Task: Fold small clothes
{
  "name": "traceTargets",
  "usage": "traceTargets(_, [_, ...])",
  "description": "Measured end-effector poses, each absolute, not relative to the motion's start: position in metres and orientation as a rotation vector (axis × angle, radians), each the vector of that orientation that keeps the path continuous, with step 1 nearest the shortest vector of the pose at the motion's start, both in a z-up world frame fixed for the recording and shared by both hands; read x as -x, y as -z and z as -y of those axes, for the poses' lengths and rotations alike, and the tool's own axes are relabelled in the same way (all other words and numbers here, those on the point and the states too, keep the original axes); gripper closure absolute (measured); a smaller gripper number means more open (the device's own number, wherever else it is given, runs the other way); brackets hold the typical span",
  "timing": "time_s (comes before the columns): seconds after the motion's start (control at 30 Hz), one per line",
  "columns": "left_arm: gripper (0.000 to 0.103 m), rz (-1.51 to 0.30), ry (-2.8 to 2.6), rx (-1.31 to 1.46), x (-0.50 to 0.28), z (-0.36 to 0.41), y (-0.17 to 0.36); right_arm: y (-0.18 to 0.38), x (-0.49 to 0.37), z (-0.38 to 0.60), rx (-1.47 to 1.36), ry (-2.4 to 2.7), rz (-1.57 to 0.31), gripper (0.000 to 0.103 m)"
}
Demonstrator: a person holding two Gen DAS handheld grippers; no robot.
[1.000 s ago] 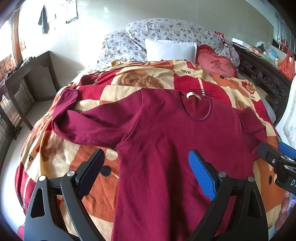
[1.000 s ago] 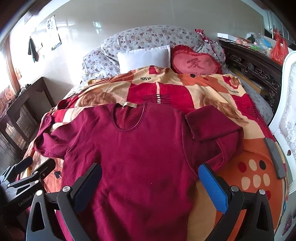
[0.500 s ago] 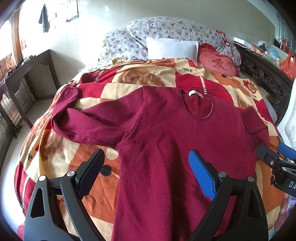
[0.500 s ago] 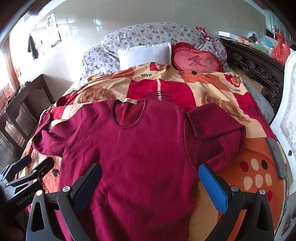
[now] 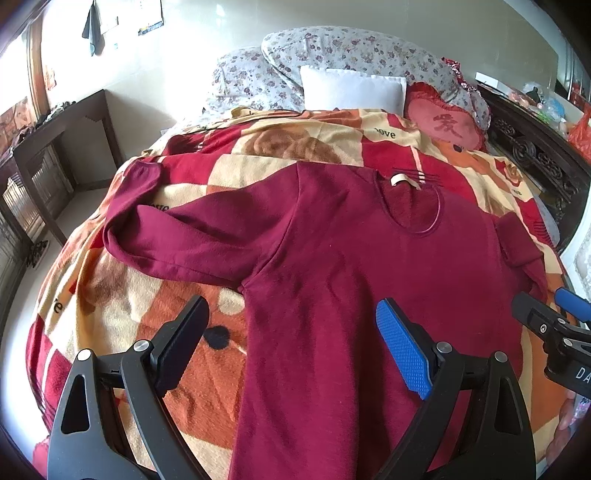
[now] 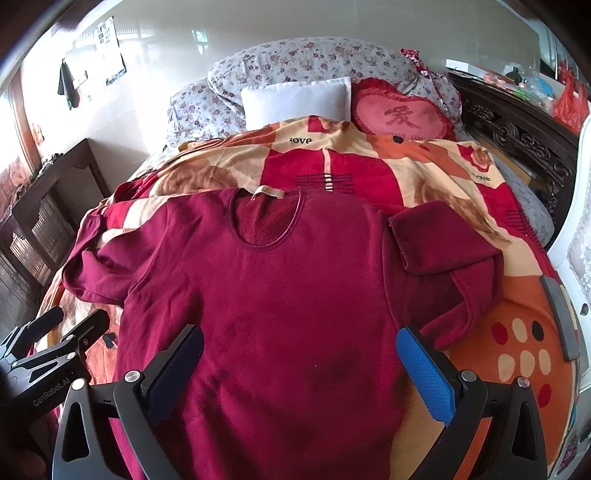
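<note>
A bed (image 5: 110, 295) with a patterned blanket (image 6: 369, 173) stood by a pale glossy wall (image 6: 221, 33); a dark wooden table (image 5: 55, 125) flanked it.

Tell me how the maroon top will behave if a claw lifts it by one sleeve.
The top looks soft and fleecy, so it would likely drape limply. Its left sleeve already lies bent, suggesting no stiffness. On the fuzzy blanket it probably drags rather than slides.

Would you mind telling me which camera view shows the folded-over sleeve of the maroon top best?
The right wrist view: the folded sleeve lies fully in sight on the maroon top, cuff edge visible, doubled back across the shoulder. The left wrist view shows that sleeve only as a squeezed sliver near the picture's right edge.
</note>
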State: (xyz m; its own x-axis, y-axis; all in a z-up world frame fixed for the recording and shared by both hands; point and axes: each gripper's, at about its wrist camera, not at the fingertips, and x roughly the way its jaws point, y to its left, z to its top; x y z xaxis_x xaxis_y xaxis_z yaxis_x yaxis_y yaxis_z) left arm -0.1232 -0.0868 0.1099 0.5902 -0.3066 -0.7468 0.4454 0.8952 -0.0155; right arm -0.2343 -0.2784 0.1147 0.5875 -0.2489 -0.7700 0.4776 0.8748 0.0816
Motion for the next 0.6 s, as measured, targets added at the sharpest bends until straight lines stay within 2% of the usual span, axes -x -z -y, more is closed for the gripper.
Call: traceTargets(0.6, [0.011, -0.874, 0.373, -0.165, 0.090, 0.067, -0.091, -0.092, 0.192, 0.264, -0.285, 0.388, -0.893, 0.000])
